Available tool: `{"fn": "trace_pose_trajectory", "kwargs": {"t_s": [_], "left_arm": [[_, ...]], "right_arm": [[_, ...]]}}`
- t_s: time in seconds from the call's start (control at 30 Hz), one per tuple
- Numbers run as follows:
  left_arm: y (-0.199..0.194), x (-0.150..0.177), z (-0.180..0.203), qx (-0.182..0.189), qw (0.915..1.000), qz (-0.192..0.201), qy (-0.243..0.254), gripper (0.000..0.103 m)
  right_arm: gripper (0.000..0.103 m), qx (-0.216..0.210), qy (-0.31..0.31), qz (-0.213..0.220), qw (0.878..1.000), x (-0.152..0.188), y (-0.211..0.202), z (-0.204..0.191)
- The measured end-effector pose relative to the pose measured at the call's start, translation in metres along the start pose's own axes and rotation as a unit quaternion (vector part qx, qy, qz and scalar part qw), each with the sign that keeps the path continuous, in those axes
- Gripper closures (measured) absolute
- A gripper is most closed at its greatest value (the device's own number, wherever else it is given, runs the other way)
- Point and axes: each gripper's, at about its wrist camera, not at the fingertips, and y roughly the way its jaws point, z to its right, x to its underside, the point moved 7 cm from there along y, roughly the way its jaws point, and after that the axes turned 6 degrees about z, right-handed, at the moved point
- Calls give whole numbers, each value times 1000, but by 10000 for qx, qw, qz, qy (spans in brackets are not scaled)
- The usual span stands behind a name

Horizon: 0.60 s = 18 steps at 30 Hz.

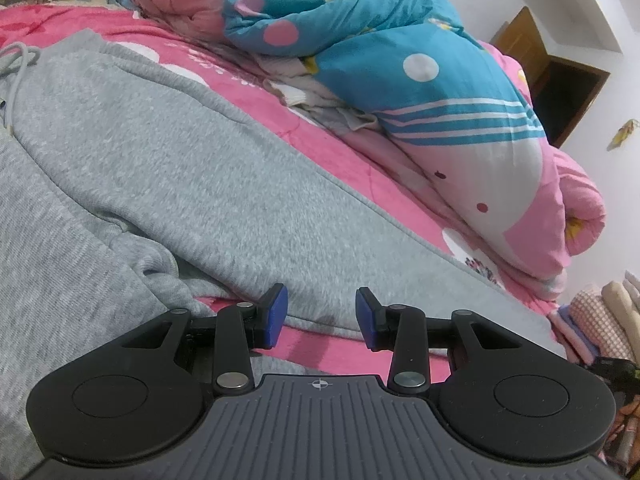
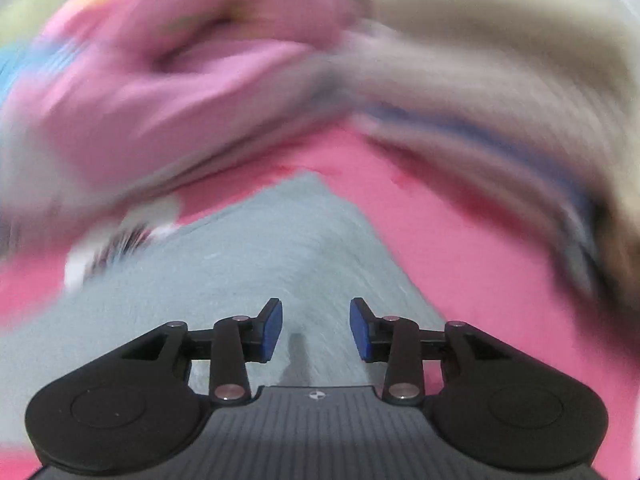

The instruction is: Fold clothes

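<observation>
**Both grippers wide open over the grey garment**

Your left gripper (image 1: 322,318) hangs low over the bed with its blue pads (image 1: 276,316) spread well apart and nothing between them. Just ahead of those pads lies the grey garment (image 1: 180,168), a heathered knit spread across the pink bedsheet (image 1: 320,148). A long grey panel runs from the upper left down toward the lower right, and a rumpled fold bunches up just left of your left finger. A strip of pink sheet shows between the fingers, under the garment's near edge. A pale drawstring (image 1: 18,76) trails at the far left edge of the cloth.

Beyond the garment, a rolled quilt in teal, white and pink (image 1: 420,64) lies along the far side of the bed, with some beige cloth (image 1: 320,100) tucked at its base. A brown door (image 1: 560,92) stands in the white wall behind.

Your right gripper (image 2: 316,330) is likewise spread wide, holding nothing. Its view is heavily blurred. You can still make out a tapering end of the grey garment (image 2: 304,248) directly beneath and ahead of the pads, lying on the pink sheet (image 2: 460,232). Pink bedding (image 2: 160,92) and beige cloth (image 2: 480,60) smear across the top; their details cannot be told.
</observation>
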Motion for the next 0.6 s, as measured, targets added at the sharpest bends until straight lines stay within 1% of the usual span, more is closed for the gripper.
{"fn": "trace_pose_trajectory", "kwargs": {"t_s": [0.1,0.2,0.3,0.43,0.5,0.53,0.57,0.6], "left_arm": [[0,0,0,4,10000,-1,-32,65],[0,0,0,6,10000,0,-45,65],[-1,-1,-1,28,10000,-3,-87,65],[-1,-2,-3,39,9998,1,-178,65],[0,-2,-3,26,9998,7,-176,65],[0,-2,-2,19,9999,10,-166,65],[0,-2,-2,11,9999,14,-157,65],[0,-2,-2,3,9999,18,-147,65]], "right_arm": [[65,-94,678,-165,9975,6,-4,1],[65,-169,1312,-321,9907,11,-7,3],[69,-17,1460,-333,9887,10,-2,5],[69,-147,1876,-378,9814,9,1,13],[72,-229,1915,-416,9803,10,9,15],[84,-285,1914,-451,9801,9,15,14],[103,-315,1836,-532,9811,8,20,10],[103,-313,1806,-549,9815,6,21,6]]}}
